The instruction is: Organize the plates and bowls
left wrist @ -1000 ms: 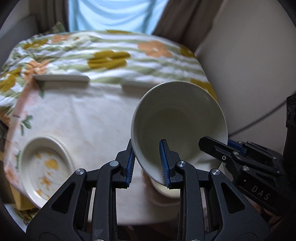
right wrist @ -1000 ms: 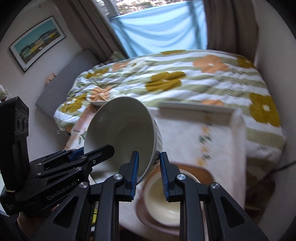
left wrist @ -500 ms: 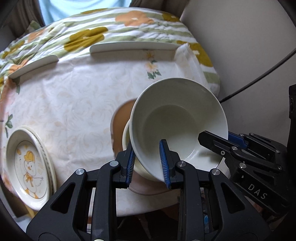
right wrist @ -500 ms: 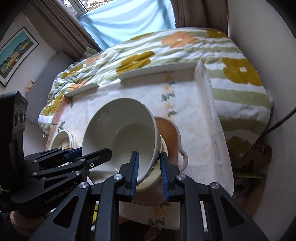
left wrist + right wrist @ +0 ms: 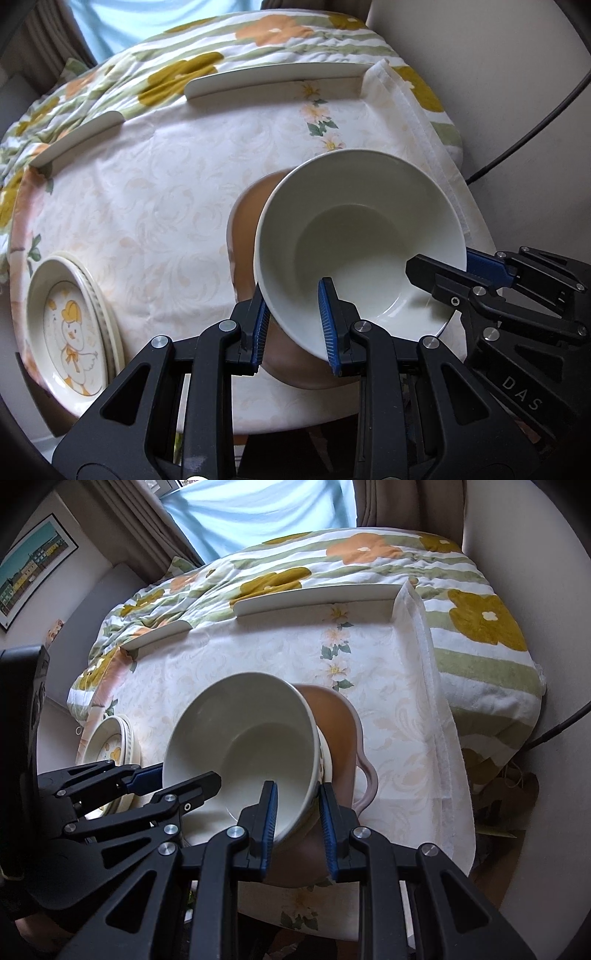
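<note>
Glazed cream ceramic plates with a yellow duck motif (image 5: 70, 328) are sitting stacked well off to the left of both tools, on the pale floral tablecloth (image 5: 147, 184).

Moving right, the left gripper (image 5: 293, 325) is clamping the near-left rim of the deep cream ceramic bowl (image 5: 360, 243), one blue pad inside the wall and one outside, jaws nearly closed on the thin rim.

That bowl is hanging tilted directly ahead of both tools, over a second cream bowl (image 5: 325, 753) nested in a brown handled dish (image 5: 340, 716). Whether it is already touching the bowl below cannot be determined.

Further right, the right gripper (image 5: 295, 812) is pinching the opposite rim section in the same manner, jaws likewise almost closed on the wall.

Assessment: the bowl is appearing rigid, fairly weighty for a rim hold, smooth-glazed and therefore slippery, and liable to chip on ceramic contact. Two opposed rim grips are looking like the sound choice; a level, gentle lowering into the lower bowl is advisable before either tool lets go.
</note>
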The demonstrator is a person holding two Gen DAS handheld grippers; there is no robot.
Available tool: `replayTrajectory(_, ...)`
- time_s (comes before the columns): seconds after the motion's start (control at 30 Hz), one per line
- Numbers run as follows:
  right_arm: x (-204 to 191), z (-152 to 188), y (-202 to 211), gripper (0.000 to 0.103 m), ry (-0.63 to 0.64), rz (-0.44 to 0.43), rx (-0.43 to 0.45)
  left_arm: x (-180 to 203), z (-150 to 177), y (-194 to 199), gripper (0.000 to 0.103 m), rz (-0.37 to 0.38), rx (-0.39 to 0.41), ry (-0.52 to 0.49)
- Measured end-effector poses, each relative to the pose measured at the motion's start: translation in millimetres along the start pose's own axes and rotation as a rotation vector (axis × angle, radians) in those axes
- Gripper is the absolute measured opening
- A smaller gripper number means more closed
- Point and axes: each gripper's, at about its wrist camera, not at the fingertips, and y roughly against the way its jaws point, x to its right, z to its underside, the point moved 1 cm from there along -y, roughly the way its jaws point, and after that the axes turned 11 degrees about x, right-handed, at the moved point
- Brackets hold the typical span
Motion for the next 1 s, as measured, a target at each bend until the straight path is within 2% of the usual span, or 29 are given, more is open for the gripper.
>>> replayTrajectory(0.3,-2,4,-2,0.021,0.022,-0.004,-0.01,2,-1,-4,0.023,-0.06,0.003,-0.032)
replayTrajectory(0.47,-4,3,0,0.021,0.032,-0.002,-0.005,2,-1,-5,0.024,-0.063,-0.004,-0.032)
replayTrajectory(0.53,-4,3,1,0.021,0.03,-0.002,-0.003,3,-1,-5,0.036,-0.048,-0.011,-0.033)
replayTrajectory(0.63,-3,1,4,0.021,0.02,-0.008,0.008,4,-1,-4,0.04,-0.026,-0.013,-0.025)
replayTrajectory(0.9,0,2,9,0.021,-0.016,-0.019,0.013,8,-1,3,0.044,-0.018,-0.005,-0.032)
replayTrajectory(1.0,0,0,19,0.021,-0.025,-0.025,0.034,9,-2,14,0.045,-0.016,0.022,-0.038)
